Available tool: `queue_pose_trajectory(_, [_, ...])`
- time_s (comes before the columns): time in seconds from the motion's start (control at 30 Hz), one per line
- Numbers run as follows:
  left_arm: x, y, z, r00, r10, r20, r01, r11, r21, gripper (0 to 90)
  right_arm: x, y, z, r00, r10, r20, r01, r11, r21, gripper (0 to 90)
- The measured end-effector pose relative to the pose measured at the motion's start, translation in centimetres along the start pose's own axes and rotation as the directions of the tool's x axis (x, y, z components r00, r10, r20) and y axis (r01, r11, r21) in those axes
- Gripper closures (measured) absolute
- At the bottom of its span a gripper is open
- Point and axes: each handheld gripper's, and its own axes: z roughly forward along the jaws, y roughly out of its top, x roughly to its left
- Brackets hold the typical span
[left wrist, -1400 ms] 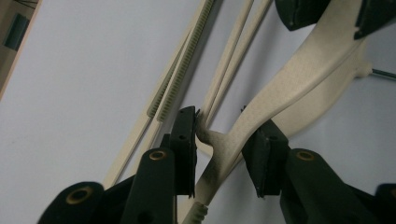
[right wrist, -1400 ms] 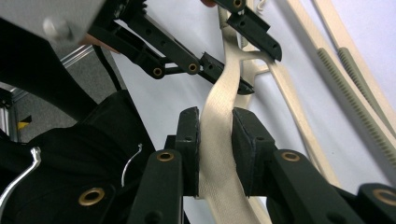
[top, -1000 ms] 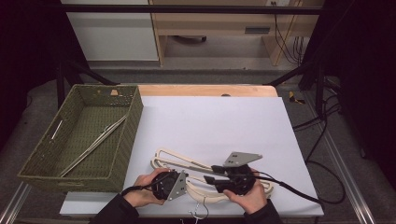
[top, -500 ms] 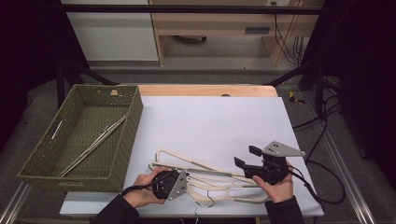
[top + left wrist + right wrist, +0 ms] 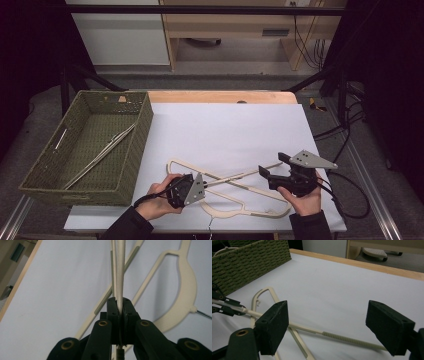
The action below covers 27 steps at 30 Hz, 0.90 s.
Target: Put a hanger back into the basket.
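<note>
**Cream hangers crossing on a white table**

A white table (image 5: 225,130) with a pale wooden far edge is standing under dim light, dark curtains hanging at both sides and light wooden furniture sitting on the grey floor beyond it. A green woven basket (image 5: 137,145) is resting at the table's left, with a few thin pale hangers lying inside.

Near the front edge, two cream hangers are lying crossed. The upper hanger (image 5: 240,176) is stretching as a thin bar from left to right, showing a ribbed grip strip along part of its length. The lower hanger (image 5: 235,212) is lying flat beneath it, showing a broad curved shoulder and a thin wire hook at its neck.

The left gripper (image 5: 120,315) is clenching one end of the upper hanger, its pads pressing tight on the bar. The right gripper (image 5: 273,166) is standing just beside the bar's other end, its jaws having just been opening and now spreading wide, holding nothing; the ribbed bar is running below and between them.
</note>
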Motion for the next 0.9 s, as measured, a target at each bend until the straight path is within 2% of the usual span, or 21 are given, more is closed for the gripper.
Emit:
queue_pose_trajectory(0.17, [0.4, -0.1, -0.3, 0.9973, -0.073, 0.003, 0.073, 0.9973, -0.004, 86.5, 0.1, -0.1, 0.1, 1.0, -0.004, 0.001, 0.004, 1.0, 0.01, 17.0])
queue_pose_trajectory(0.23, [0.6, -0.2, -0.7, 0.994, -0.109, 0.01, 0.109, 0.994, -0.01, 86.6, 0.1, -0.1, 0.1, 1.0, -0.005, 0.001, 0.005, 1.0, 0.01, 16.9])
queue_pose_trajectory(0.37, [1.1, -0.4, -1.6, 0.9856, -0.169, -0.012, 0.169, 0.9855, -0.019, 86.6, 0.2, 0.0, 0.0, 1.0, 0.0, 0.001, 0.0, 1.0, 0.004, 16.9])
queue_pose_trajectory(0.4, [1.3, -0.4, -1.9, 0.9827, -0.184, -0.014, 0.184, 0.9827, -0.022, 86.6, 0.2, 0.0, 0.0, 1.0, 0.001, -0.003, -0.001, 1.0, 0.003, 16.9])
queue_pose_trajectory(0.53, [1.8, -0.7, -3.0, 0.9635, -0.267, -0.02, 0.266, 0.9626, -0.053, 86.6, 0.2, -0.1, 0.0, 1.0, -0.001, -0.001, 0.001, 1.0, 0.004, 16.1])
queue_pose_trajectory(0.73, [2.5, -0.8, -4.8, 0.9385, -0.344, -0.032, 0.34, 0.936, -0.092, 86.6, 0.2, -0.1, 0.1, 0.9999, -0.01, -0.004, 0.01, 1.0, 0.01, 15.0])
queue_pose_trajectory(0.8, [2.8, -0.8, -5.5, 0.9347, -0.353, -0.045, 0.347, 0.9323, -0.102, 86.6, 0.2, -0.1, 0.1, 0.9999, -0.011, -0.002, 0.011, 1.0, 0.011, 14.9])
queue_pose_trajectory(0.9, [2.9, -0.8, -6.6, 0.9328, -0.354, -0.067, 0.344, 0.9304, -0.126, 86.5, 0.2, -0.1, 0.1, 1.0, -0.008, 0.002, 0.008, 1.0, 0.009, 14.4])
